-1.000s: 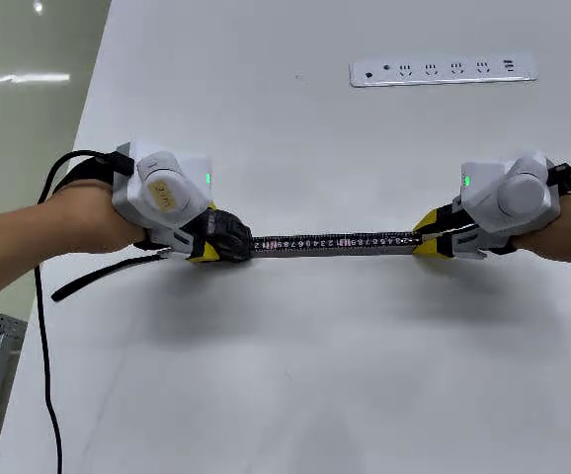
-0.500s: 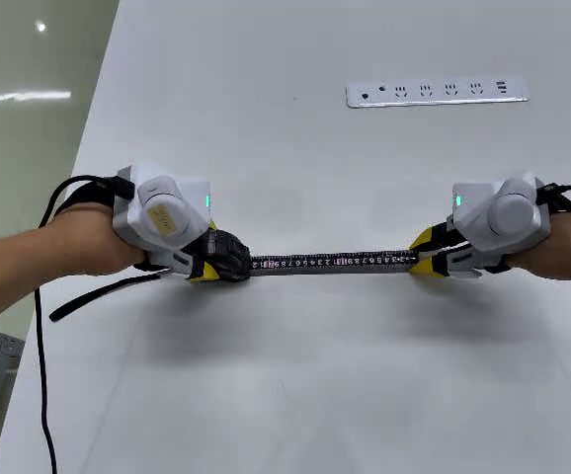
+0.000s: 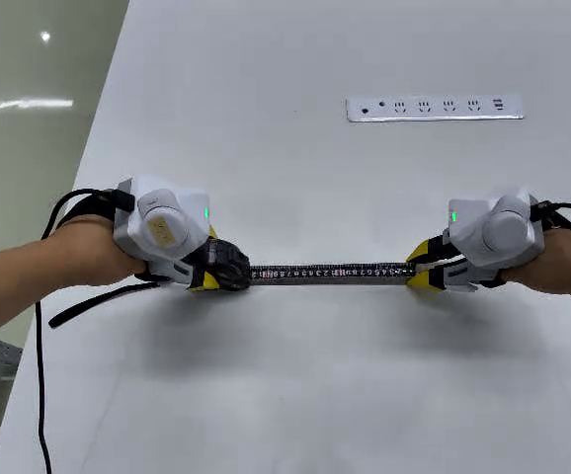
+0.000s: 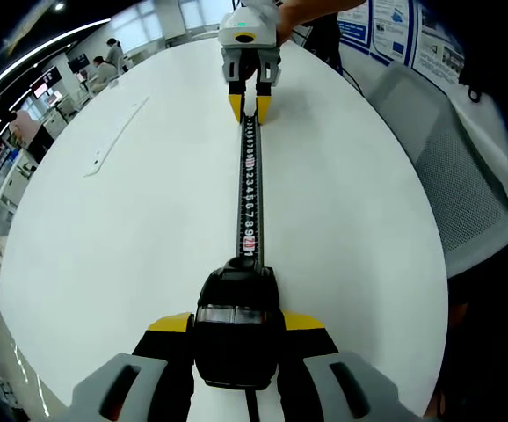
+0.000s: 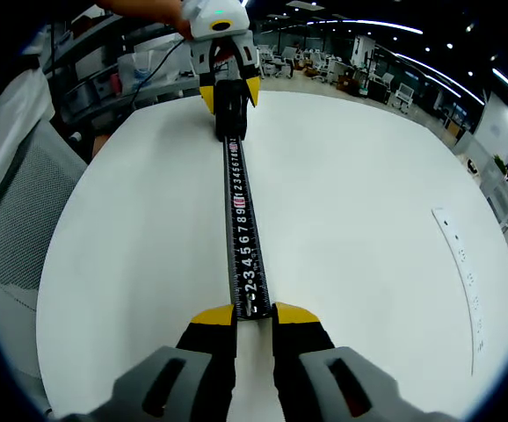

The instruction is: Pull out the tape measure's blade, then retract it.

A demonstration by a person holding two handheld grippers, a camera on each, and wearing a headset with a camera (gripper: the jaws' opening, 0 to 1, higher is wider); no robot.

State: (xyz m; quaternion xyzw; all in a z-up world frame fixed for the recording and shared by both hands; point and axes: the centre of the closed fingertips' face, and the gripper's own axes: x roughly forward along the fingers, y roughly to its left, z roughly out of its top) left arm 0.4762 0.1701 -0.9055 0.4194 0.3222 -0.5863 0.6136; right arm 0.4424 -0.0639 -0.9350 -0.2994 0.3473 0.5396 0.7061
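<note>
A black tape measure case [image 3: 227, 268] [image 4: 237, 325] sits on the white table, and my left gripper [image 3: 208, 271] [image 4: 237, 323] is shut on it. Its dark numbered blade [image 3: 330, 271] [image 4: 250, 185] [image 5: 242, 237] runs straight out to the right, just above the table. My right gripper [image 3: 421, 269] [image 5: 254, 313] is shut on the blade's end. In the right gripper view the case [image 5: 230, 105] lies at the far end, held by the left gripper [image 5: 228, 90]. In the left gripper view the right gripper [image 4: 250, 103] holds the blade's far tip.
A white power strip [image 3: 434, 107] [image 5: 461, 264] [image 4: 113, 136] lies flat on the table [image 3: 295, 375] beyond the blade. A black cable [image 3: 40, 375] hangs off the table's left edge. A mesh chair [image 4: 469, 189] stands beside the table.
The right gripper has come a little closer to the case, so the drawn-out blade is somewhat shorter. The camera has tilted, shifting the scene downward.
</note>
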